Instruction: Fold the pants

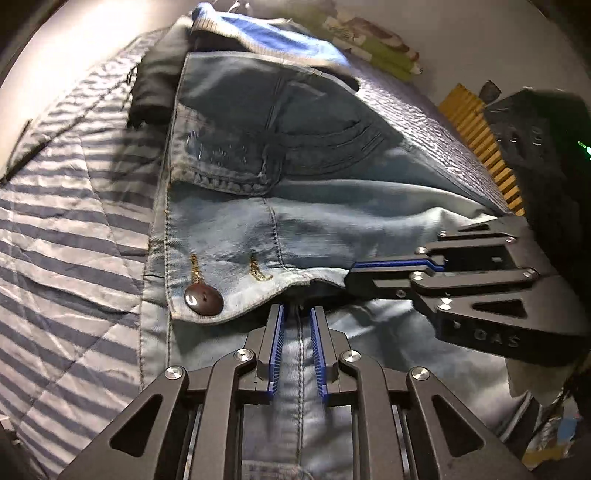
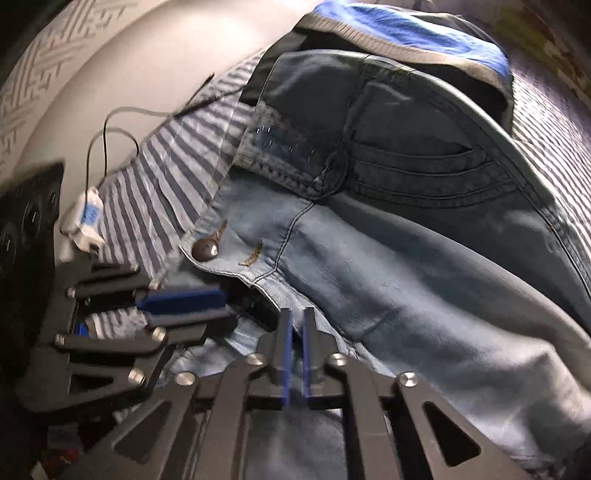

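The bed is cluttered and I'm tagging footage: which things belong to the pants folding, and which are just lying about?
Job:
- light blue denim pants with a brown button
- left tongs
- right tongs

Lying about:
- blue and grey knit garment
- black cloth
- striped bedspread
- small white device on a thin cable

I can read only faint raised letters, roughly "OAS", on the right gripper (image 1: 349, 278) body at four o'clock in my left wrist view.

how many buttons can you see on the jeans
1: a dark round button on the waistband corner of the light blue denim jeans, beside the striped cloth. Others may be hidden in folds.
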Available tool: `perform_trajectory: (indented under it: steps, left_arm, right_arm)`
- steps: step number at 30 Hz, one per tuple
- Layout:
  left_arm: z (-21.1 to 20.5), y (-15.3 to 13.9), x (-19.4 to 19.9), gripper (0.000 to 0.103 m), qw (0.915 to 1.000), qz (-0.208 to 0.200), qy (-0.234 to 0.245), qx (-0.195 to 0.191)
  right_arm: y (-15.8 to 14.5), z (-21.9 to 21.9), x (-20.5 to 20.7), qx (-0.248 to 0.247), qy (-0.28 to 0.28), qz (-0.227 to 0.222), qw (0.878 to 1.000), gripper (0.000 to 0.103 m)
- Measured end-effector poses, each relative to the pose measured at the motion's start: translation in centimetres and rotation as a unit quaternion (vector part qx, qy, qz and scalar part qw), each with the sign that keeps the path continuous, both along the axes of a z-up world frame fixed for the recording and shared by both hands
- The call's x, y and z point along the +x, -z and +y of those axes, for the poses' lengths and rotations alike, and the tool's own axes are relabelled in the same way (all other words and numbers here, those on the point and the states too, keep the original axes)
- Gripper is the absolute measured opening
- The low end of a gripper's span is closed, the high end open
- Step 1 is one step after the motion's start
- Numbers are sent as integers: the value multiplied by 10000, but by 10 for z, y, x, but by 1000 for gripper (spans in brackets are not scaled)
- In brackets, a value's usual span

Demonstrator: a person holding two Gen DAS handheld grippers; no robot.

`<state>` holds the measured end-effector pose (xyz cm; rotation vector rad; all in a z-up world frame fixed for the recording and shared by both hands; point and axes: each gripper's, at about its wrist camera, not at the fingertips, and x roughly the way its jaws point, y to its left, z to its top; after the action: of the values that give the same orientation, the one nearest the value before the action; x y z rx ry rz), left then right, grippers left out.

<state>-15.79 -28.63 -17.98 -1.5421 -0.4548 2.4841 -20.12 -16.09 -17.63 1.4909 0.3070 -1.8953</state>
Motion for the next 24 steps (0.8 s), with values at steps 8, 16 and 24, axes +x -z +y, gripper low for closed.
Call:
perform_trajectory:
  steps: [8,16,24]
  left_arm:
    - [8,2,-12,15,9979,371,-416,-340]
    - [11,8,2,16,9956,394,-361,-772]
    - [6,-53,20,16,9941,970,-278,-400]
  right_arm:
    - [-15,16,-15,-631,234,-340,9972,0]
    - [23,6,-4,-268,-116,-950,9950,0]
    - [0,32,-13,-990,464,-799,9908,2]
